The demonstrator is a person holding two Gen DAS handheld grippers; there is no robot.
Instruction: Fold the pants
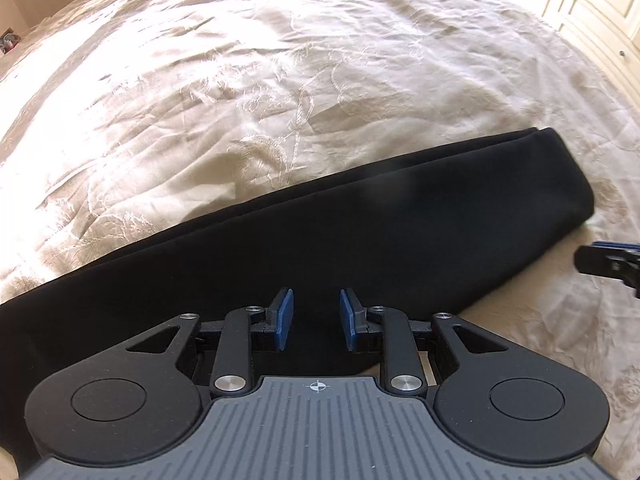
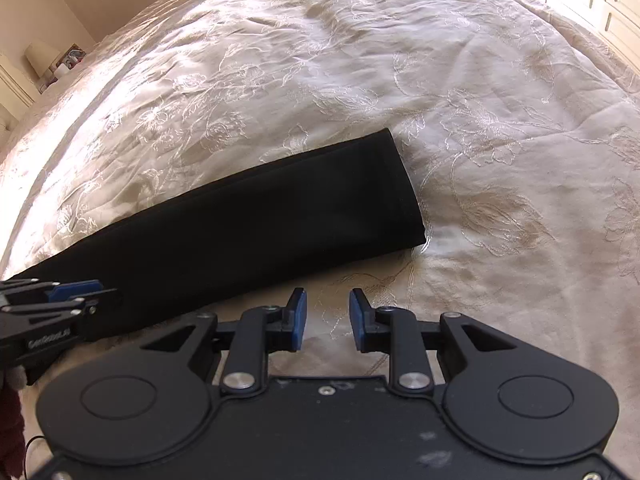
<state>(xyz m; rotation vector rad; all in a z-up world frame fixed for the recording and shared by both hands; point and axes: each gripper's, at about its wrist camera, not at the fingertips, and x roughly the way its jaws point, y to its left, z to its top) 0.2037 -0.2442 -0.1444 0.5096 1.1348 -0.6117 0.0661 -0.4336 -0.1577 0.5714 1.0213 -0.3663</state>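
Black pants (image 1: 360,232) lie flat on the cream embroidered bedspread (image 1: 240,80), folded lengthwise into a long band that runs from lower left to upper right. My left gripper (image 1: 316,302) hovers over the middle of the band with its blue pads apart and nothing between them. The right wrist view shows the pants (image 2: 240,232) ending in a straight hem at the right. My right gripper (image 2: 328,304) stands open just off their near edge, above bare bedspread (image 2: 480,120). Each gripper shows in the other's view: the right gripper (image 1: 608,264) and the left gripper (image 2: 60,300).
The wrinkled bedspread stretches far beyond the pants on all sides. White cupboard doors (image 1: 600,8) stand past the bed's far right edge. A lamp and small items on a nightstand (image 2: 44,60) sit at the far left. A dark red sleeve (image 2: 12,420) shows at the lower left.
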